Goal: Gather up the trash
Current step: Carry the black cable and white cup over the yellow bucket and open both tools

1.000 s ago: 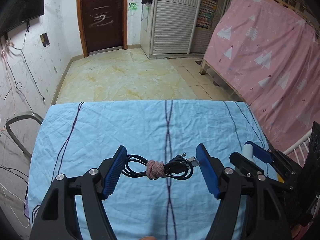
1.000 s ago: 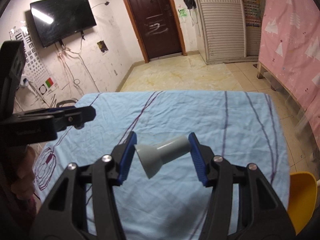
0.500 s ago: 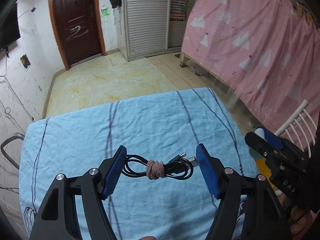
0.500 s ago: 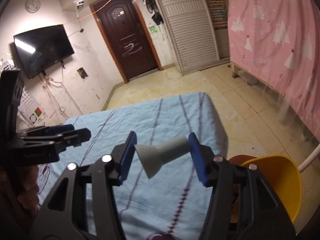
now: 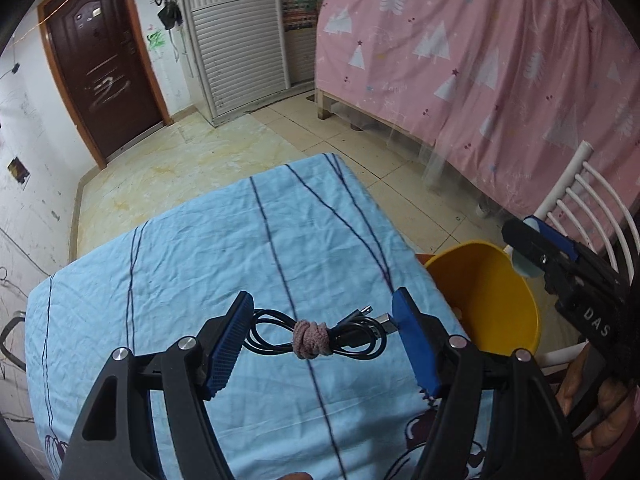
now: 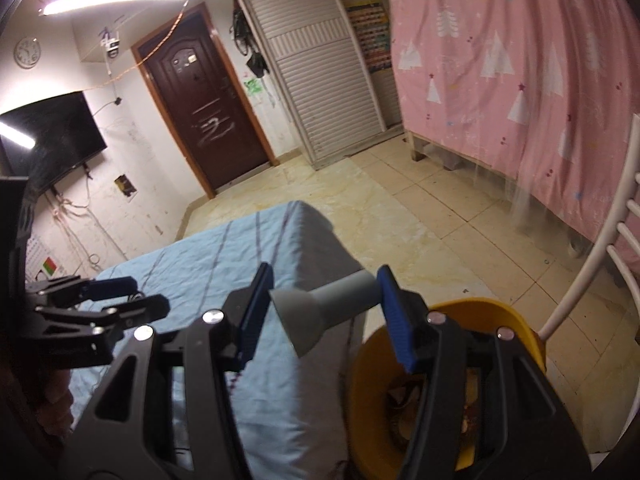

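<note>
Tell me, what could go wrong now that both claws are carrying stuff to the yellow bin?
1. The left claw pinches the coiled black cable only by its ends. It might slip out onto the blue sheet before reaching the yellow bin.
2. The grey funnel-shaped piece is squeezed end to end in the right claw, so it could pop free.
3. The claws are close together and could bump over the bin.
</note>
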`<state>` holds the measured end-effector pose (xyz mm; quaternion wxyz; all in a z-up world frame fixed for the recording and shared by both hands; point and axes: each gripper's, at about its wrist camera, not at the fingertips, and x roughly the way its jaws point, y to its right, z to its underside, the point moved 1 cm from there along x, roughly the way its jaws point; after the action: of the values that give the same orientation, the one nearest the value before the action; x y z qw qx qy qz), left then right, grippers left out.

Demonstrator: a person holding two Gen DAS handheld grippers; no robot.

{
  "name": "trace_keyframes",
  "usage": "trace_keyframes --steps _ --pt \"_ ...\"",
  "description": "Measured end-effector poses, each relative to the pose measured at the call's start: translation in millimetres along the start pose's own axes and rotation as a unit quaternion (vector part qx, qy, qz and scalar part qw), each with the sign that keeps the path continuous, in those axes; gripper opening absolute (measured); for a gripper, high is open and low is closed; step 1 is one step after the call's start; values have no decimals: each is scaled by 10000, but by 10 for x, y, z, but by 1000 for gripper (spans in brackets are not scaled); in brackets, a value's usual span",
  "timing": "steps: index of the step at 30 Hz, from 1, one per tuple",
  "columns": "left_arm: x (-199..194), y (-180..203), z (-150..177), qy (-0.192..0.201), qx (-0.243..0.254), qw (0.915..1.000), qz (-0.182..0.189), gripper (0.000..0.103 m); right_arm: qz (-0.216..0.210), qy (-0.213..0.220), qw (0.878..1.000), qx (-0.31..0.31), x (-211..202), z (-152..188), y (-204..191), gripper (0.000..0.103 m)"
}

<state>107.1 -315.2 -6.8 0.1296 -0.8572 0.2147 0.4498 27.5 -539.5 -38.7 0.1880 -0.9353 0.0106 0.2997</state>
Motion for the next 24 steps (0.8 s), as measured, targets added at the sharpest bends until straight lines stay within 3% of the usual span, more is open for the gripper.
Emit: trace_keyframes --steps 9,14,18,24 --pt "29 552 -15 47 570 9962 651 63 606 203 9979 111 -117 53 338 52" --pt "52 872 14 109 909 9914 930 63 1180 332 9924 53 -204 84 498 52" --pt "71 1091 39 101 1146 9884 988 63 1505 438 9876 15 -255 111 608 52" --pt "121 1279 49 41 1358 9856 1010 63 1616 524 9855 31 -284 136 680 52"
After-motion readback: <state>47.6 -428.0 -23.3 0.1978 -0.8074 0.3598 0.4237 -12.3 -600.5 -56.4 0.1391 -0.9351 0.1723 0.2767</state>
